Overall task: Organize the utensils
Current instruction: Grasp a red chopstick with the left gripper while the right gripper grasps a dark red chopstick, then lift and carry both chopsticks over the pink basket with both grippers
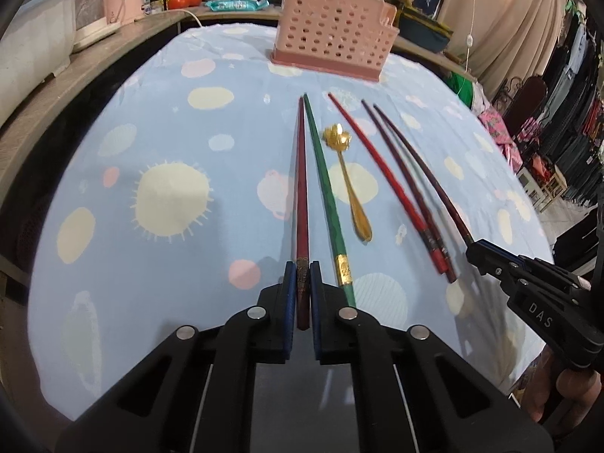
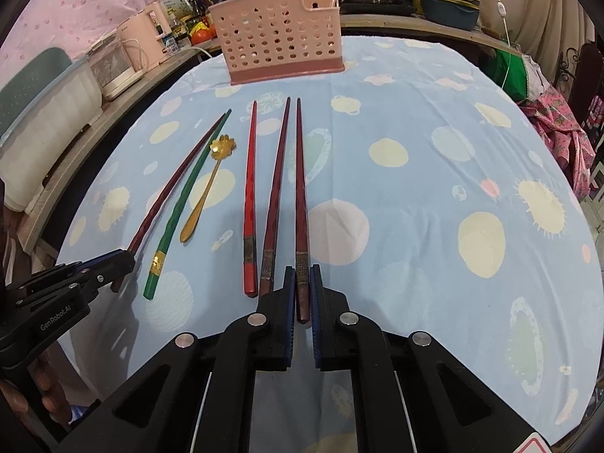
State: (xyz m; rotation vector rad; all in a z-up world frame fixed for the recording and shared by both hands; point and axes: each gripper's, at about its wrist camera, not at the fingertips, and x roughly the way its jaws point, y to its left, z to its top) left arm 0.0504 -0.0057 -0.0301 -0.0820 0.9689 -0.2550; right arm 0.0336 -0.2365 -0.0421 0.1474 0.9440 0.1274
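The left gripper [image 1: 302, 277] pinched one dark red chopstick [image 1: 301, 196]; the right gripper [image 2: 302, 279] pinched another maroon chopstick [image 2: 301, 188].

We note black plastic on the left gripper [image 1: 301, 283] and right gripper [image 2: 302, 283]: blue finger pads [image 1: 290, 294], round silver screws [image 2: 256, 318], white "DAS" and "GenRobot.AI" lettering, bare skin at the handles.

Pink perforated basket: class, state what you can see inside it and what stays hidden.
In the right wrist view the pink basket shows a pale utensil tip in its small end compartment, with only dark shapes visible through the holes. The perforated walls cover the rest, so the main compartment's contents cannot be told.
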